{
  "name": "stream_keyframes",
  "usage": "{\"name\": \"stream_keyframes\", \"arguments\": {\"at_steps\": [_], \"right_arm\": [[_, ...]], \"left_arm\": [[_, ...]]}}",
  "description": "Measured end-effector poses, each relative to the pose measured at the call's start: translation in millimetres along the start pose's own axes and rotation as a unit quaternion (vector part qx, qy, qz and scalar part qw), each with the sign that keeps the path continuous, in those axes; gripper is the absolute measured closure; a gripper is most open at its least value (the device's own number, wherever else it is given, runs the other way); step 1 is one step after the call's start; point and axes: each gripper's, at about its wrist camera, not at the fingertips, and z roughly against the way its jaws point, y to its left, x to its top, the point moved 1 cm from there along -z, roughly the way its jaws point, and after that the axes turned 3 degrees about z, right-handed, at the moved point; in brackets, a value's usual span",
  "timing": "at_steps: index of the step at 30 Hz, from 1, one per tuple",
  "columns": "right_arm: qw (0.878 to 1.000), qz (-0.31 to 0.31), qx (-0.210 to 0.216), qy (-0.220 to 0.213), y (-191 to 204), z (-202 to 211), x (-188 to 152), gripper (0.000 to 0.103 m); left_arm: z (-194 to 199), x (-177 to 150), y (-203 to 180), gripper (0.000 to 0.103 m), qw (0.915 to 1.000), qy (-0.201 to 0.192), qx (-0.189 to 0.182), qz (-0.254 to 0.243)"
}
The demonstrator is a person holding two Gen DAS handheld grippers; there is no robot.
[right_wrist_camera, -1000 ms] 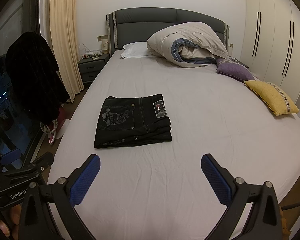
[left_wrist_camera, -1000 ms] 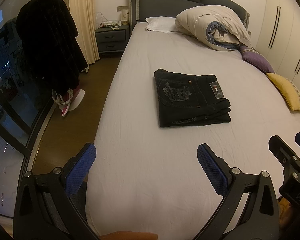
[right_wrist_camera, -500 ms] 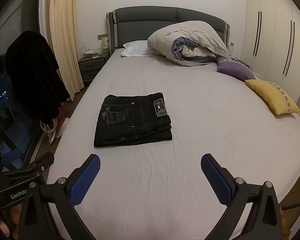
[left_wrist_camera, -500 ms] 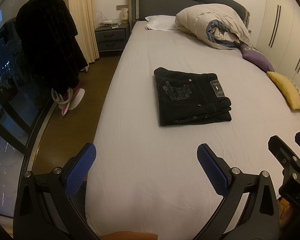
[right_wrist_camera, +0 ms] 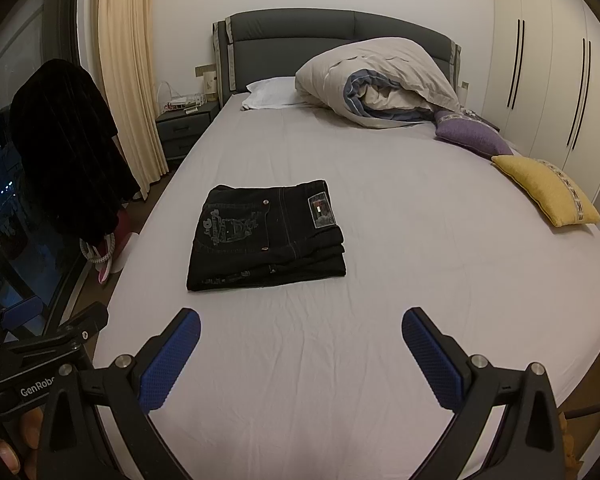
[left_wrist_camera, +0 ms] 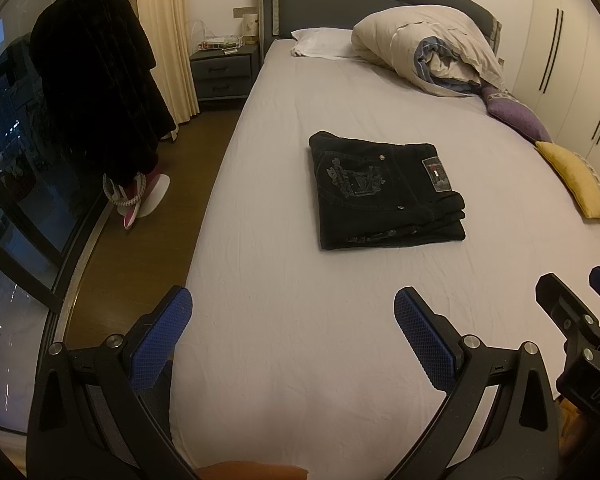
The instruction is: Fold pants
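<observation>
Lying in a compact, squared stack at the centre of the left wrist view, the black pants (left_wrist_camera: pixel 384 192) rest on the grey sheet of the bed (left_wrist_camera: pixel 300 320), back pocket embroidery and waistband patch facing up. The layered edges show along the lower side of the stack, which suggests several folds already made; by that look the folding seems finished or nearly so.

Both tools are held back near the bottom of their frames, well apart from the garment. The left gripper (left_wrist_camera: pixel 292 332) has its blue pads spread wide with nothing between them, and the right gripper (right_wrist_camera: pixel 300 356) is likewise spread wide and empty. Keeping them clear of the cloth makes sense if the stack is to stay undisturbed, since any touch could drag a layer askew.

Space around the pants is bare sheet, likely chosen as a flat working area. A bunched duvet (right_wrist_camera: pixel 380 80), a white pillow (right_wrist_camera: pixel 272 92), a purple cushion (right_wrist_camera: pixel 472 136) and a yellow cushion (right_wrist_camera: pixel 548 192) sit toward the upper right of the right wrist view, out of the way.
</observation>
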Motion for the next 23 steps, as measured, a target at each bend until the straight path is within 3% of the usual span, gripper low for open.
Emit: {"name": "stream_keyframes", "arguments": {"at_steps": [23], "right_arm": [[1.0, -0.002, 0.006, 0.016, -6.4, -2.6, -13.1, 0.0]], "left_arm": [[-16.0, 6.2, -0.3, 0.0, 0.9999, 0.011, 0.005, -0.006]]}}
